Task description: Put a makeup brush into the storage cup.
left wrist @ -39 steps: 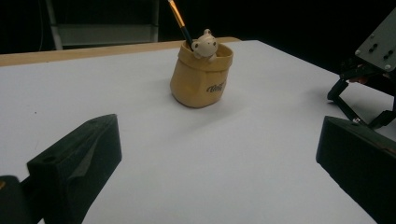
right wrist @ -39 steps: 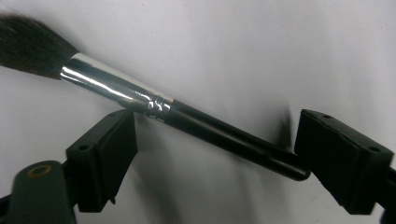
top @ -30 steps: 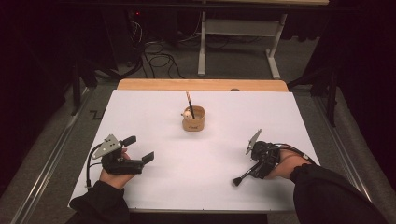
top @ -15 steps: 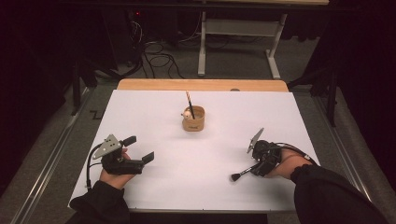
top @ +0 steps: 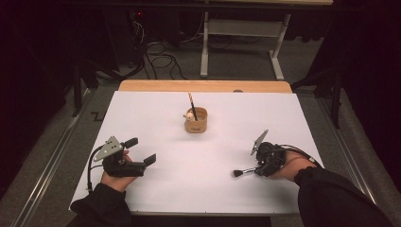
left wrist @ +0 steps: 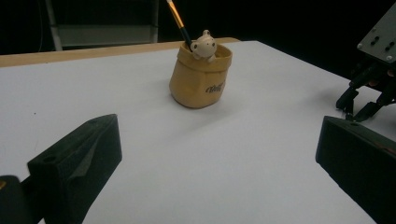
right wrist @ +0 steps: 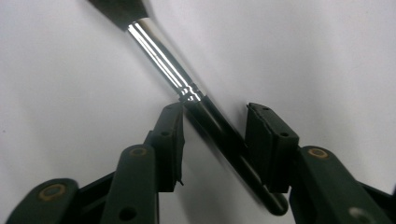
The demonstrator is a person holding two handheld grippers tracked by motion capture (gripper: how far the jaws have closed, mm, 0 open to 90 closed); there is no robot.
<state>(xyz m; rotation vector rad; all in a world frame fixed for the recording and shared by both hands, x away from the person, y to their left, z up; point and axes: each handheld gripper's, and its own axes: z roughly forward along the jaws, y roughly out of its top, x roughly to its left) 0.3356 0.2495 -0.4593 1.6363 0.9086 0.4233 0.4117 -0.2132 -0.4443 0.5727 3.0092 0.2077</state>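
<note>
A black makeup brush (top: pixel 241 172) with a silver ferrule (right wrist: pixel 163 53) lies on the white table, head pointing left. My right gripper (top: pixel 259 169) is low over it, and its black handle (right wrist: pixel 219 135) runs slantwise between the two jaws. The left pad (right wrist: pixel 170 140) is near the handle and a gap shows beside the right pad (right wrist: pixel 273 144), so this gripper is open. Near the front left of the table my left gripper (top: pixel 141 150) stands wide open and holds nothing. A tan pouch-like pot (top: pixel 196 120) stands mid-table with a pencil-like stick (left wrist: pixel 177 21) and a small bear figure (left wrist: pixel 204 45) in it.
The white sheet (top: pixel 156 113) covers the table, with a wooden strip (top: pixel 203 85) along its far edge. Beyond it are table legs and cables (top: pixel 161 59) on the floor. In the left gripper view the right gripper (left wrist: pixel 369 88) shows at the far right.
The brush head has swung slightly up and to the left beside the right gripper, which has barely shifted. The left gripper has not moved.
</note>
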